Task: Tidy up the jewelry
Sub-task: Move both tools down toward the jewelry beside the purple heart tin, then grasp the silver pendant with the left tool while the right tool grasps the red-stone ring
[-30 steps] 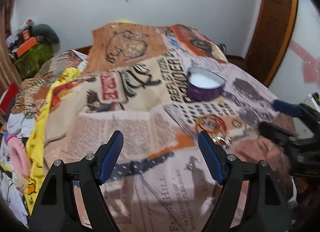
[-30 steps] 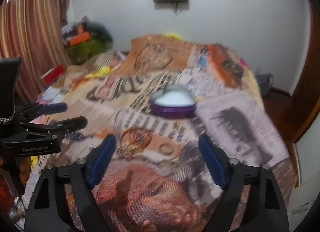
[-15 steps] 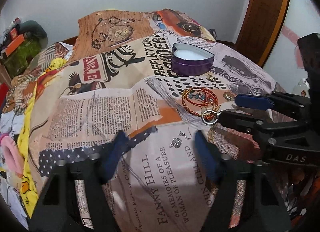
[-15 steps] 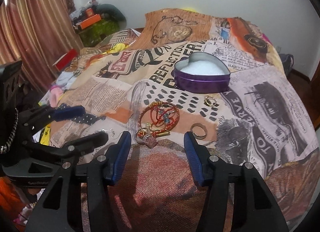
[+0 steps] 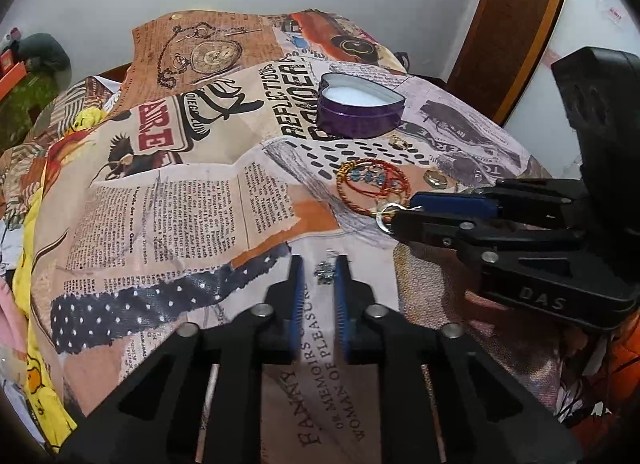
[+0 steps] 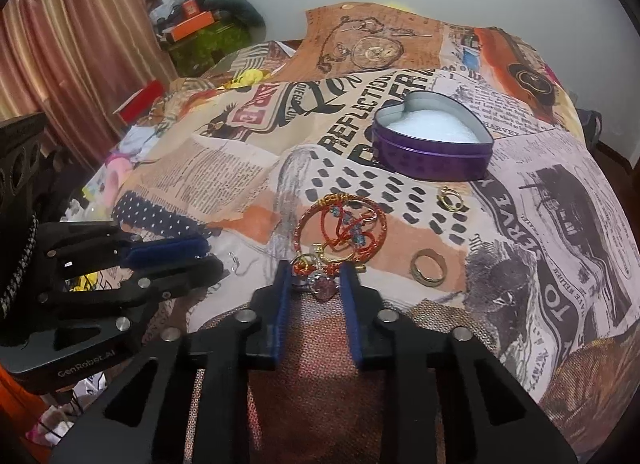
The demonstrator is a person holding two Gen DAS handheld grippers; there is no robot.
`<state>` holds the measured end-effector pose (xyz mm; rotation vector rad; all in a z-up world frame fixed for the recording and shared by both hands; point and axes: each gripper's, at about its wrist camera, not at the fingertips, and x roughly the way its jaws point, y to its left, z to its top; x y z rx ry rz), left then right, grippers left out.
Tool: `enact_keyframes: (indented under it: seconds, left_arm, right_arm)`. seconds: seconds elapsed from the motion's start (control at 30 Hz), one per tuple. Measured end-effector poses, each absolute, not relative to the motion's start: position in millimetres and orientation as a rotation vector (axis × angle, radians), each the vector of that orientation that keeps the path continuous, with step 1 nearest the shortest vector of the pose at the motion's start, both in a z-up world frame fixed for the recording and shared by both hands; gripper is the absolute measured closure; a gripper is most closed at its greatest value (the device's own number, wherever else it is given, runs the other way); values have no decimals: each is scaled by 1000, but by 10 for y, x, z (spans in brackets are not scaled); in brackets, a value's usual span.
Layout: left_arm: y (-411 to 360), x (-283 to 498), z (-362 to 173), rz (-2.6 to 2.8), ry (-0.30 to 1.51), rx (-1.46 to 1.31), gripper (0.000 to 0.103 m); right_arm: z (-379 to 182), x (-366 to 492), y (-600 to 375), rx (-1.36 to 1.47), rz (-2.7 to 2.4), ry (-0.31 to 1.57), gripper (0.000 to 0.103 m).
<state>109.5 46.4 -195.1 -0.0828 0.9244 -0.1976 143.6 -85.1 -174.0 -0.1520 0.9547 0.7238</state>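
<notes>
Newsprint-patterned cloth [image 5: 168,191] covers the bed, with a white wall and a wooden door behind; from the left wrist I see my left tool [image 5: 319,270] with its pads narrowed to a small gap around a little silver earring [image 5: 325,272] on the cloth; whether the pads touch it yet, I cannot tell. I keep the tool low and square to it because so small a piece would likely slip out of a slanted pinch. Beyond lies the purple heart-shaped tin [image 5: 358,109], open and white-lined, presumably where everything goes.

From the right wrist, my right tool [image 6: 316,282] has its pads partly closed either side of the pink heart charm [image 6: 323,288] hanging off the red beaded bangle [image 6: 340,229]; they look short of contact. I go for the charm end since it faces me. A gold band ring [image 6: 428,267] and a small gold ring [image 6: 450,199] wait between bangle and tin [image 6: 432,143].
</notes>
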Motion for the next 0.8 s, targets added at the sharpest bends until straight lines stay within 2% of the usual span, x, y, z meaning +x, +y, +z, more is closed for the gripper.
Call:
enact_keyframes:
  seconds: [0.07, 0.37, 0.8]
  left_arm:
    - [457, 1084, -1935, -202, 919, -81, 94]
    - [435, 1017, -1768, -195, 868, -77, 94]
    - [272, 1160, -1341, -190, 734, -53, 94]
  right_arm:
    - [-1740, 1436, -847, -147, 736, 956, 89]
    - [-1595, 1393, -889, -121, 728, 917, 89]
    - [-1105, 1412, -1119, -67, 666, 762, 89]
